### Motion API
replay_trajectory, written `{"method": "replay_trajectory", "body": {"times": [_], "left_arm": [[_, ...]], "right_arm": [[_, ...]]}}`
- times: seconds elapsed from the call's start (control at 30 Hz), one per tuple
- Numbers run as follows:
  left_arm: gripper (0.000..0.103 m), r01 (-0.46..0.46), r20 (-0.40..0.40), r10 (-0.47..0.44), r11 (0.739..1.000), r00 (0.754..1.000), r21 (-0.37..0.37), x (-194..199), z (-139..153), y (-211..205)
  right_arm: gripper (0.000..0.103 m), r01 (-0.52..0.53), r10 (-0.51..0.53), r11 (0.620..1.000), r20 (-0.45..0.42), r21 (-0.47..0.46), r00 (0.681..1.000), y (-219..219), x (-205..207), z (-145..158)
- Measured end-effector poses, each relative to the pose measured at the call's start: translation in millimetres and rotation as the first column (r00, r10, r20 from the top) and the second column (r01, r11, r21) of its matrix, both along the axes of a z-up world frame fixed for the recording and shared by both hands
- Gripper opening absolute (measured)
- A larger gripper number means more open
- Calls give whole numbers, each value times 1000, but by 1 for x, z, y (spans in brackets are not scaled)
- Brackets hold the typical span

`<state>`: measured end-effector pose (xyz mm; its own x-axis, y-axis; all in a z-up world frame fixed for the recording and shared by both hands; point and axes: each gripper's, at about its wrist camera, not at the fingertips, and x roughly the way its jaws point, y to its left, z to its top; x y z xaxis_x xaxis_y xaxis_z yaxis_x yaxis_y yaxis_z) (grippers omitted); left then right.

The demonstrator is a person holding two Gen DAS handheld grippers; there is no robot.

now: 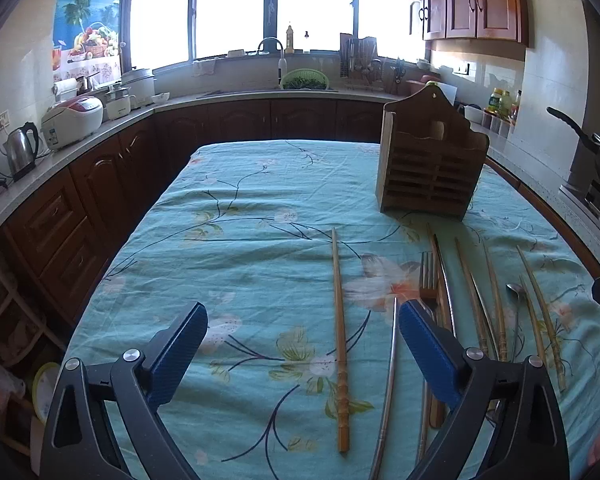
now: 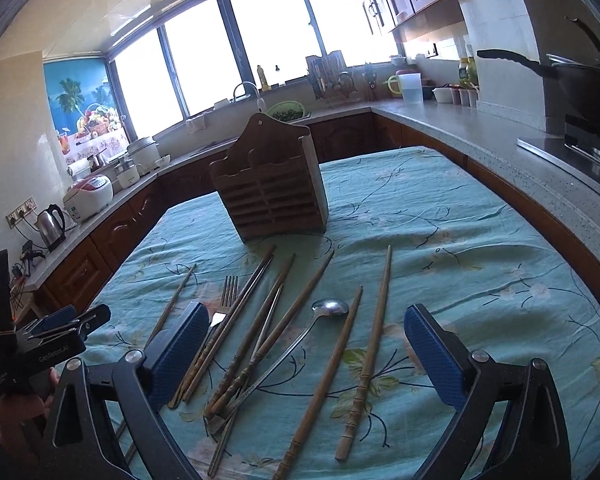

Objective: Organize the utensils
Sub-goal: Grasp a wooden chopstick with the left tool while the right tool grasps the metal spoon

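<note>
A wooden slatted utensil holder (image 1: 430,168) stands upright on the teal floral tablecloth; it also shows in the right wrist view (image 2: 270,186). Several wooden chopsticks (image 2: 368,344), metal chopsticks, a fork (image 2: 226,296) and a metal spoon (image 2: 328,308) lie loose in front of it. One wooden chopstick (image 1: 339,336) and a metal chopstick (image 1: 388,392) lie between my left gripper's fingers. My left gripper (image 1: 302,352) is open and empty above the cloth. My right gripper (image 2: 306,354) is open and empty above the pile. The left gripper shows at the left edge of the right wrist view (image 2: 52,332).
The table (image 1: 240,184) is ringed by kitchen counters with dark wooden cabinets. A kettle (image 1: 20,150) and rice cooker (image 1: 72,120) stand on the left counter. A wok (image 2: 580,80) sits on the stove at right. A sink and green colander (image 1: 303,79) are at the back.
</note>
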<state>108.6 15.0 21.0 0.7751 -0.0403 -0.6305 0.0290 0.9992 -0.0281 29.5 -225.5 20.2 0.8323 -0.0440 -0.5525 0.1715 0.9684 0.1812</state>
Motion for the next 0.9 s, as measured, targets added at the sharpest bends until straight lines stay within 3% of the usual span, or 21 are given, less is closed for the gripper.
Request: {"method": "replay_trajectory", "body": {"times": [0.07,0.3,0.57,0.73,0.9], "left_arm": [[92,12,-17,-12,1000,1000,10,9,-1,-1],[74,57,-98,-56,998,994,10,47,-9,-5],[57,98,-201,-93,995,975,15,98,-23,-9],[48,123,-264,-115,992,958,13,135,-37,-16],[35,148,-278,-129,988,952,49,160,-44,-26]], "right_arm": [[87,-18,19,1000,-24,14,1000,3,8,-5],[49,-47,59,996,-153,82,986,3,39,-26],[35,-25,76,984,-293,177,953,-9,64,-55],[31,-1,71,974,-299,225,952,-20,78,-59],[9,10,64,972,-303,236,951,-28,92,-63]]}}
